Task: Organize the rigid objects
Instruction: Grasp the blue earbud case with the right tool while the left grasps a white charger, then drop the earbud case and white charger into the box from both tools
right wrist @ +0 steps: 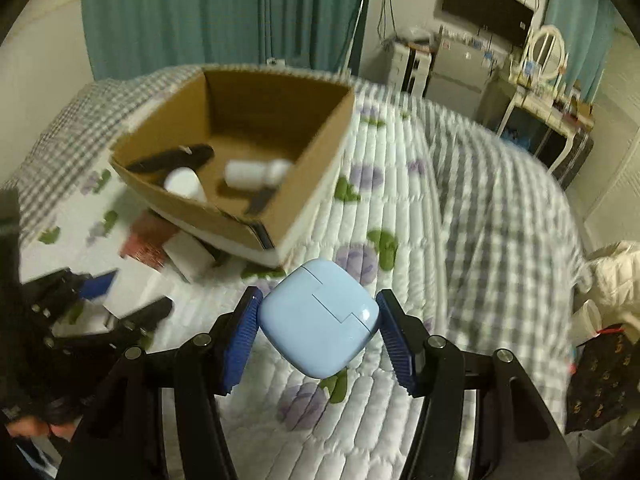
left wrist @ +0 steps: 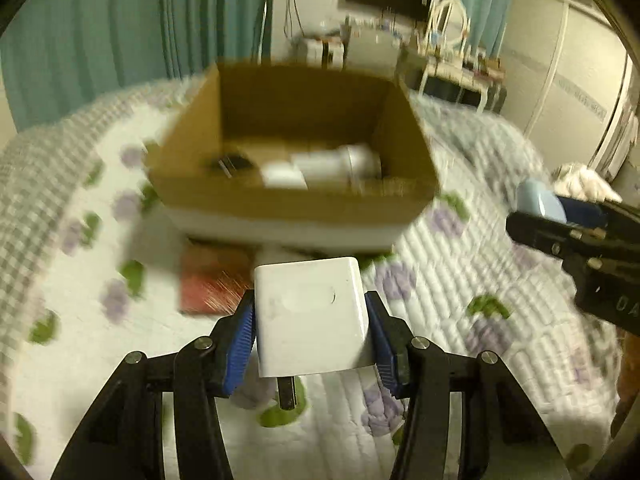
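My left gripper (left wrist: 311, 316) is shut on a white plug adapter (left wrist: 310, 312), held above the bed with its prongs pointing down. My right gripper (right wrist: 318, 320) is shut on a light blue earbud case (right wrist: 320, 320), held above the quilt; it also shows at the right of the left wrist view (left wrist: 538, 202). An open cardboard box (left wrist: 404, 136) (right wrist: 320, 148) sits on the bed ahead of both grippers. Inside it lie a white bottle (right wrist: 256, 172), a white cylinder (right wrist: 184, 184) and a black object (right wrist: 172, 160).
A red booklet (left wrist: 214, 284) (right wrist: 146, 244) lies on the floral quilt (left wrist: 460, 280) just in front of the box. A white block (right wrist: 188, 256) lies by it. Teal curtains, a dresser with a mirror (right wrist: 544, 60) and a wall screen stand behind the bed.
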The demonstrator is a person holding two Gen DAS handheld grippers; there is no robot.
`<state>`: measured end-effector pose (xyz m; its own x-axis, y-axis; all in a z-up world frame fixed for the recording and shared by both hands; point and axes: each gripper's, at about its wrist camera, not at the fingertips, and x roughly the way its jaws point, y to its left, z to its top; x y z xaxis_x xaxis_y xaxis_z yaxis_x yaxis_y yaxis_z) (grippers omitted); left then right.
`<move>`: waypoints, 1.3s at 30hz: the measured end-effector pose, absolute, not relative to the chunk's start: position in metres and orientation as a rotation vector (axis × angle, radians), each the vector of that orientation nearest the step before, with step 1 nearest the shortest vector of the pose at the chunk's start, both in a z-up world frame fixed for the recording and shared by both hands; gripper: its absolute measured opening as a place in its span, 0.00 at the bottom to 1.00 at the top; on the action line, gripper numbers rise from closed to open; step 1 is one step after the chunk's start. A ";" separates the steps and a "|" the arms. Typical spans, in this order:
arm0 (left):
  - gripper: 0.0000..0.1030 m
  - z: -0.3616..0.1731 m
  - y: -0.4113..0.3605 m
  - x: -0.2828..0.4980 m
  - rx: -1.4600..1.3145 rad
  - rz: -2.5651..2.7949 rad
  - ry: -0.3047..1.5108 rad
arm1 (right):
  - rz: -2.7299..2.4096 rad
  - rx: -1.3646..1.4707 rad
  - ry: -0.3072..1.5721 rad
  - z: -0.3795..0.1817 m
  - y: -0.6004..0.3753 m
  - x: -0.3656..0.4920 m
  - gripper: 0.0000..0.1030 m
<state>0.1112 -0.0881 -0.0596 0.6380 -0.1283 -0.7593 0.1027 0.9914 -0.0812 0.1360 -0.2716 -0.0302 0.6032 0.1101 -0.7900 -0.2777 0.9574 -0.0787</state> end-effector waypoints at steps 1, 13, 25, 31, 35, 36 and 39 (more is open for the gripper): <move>0.52 -0.049 -0.084 0.110 -0.025 -0.130 0.846 | 0.226 -0.205 0.878 -0.018 -0.268 0.132 0.56; 0.52 0.048 -0.031 0.166 0.047 -0.085 0.628 | 0.280 -0.246 0.698 0.072 -0.209 0.143 0.56; 0.52 -0.005 -0.048 0.289 0.116 -0.149 0.685 | 0.276 -0.212 0.682 0.043 -0.186 0.247 0.56; 0.52 -0.051 -0.058 0.305 0.143 -0.137 0.767 | 0.276 -0.201 0.747 -0.002 -0.195 0.270 0.56; 0.55 -0.059 -0.060 0.306 0.176 -0.130 0.798 | 0.279 -0.196 0.764 -0.017 -0.200 0.276 0.56; 0.60 -0.056 -0.060 0.304 0.179 -0.128 0.783 | 0.281 -0.192 0.766 -0.019 -0.200 0.278 0.56; 0.72 -0.040 -0.054 0.297 0.178 -0.112 0.736 | 0.283 -0.184 0.760 -0.019 -0.199 0.281 0.57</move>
<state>0.2975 -0.0539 -0.0397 0.7363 -0.0387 -0.6756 0.1635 0.9790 0.1221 0.2812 -0.1995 -0.0187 0.6898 0.1856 -0.6998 -0.3174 0.9463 -0.0619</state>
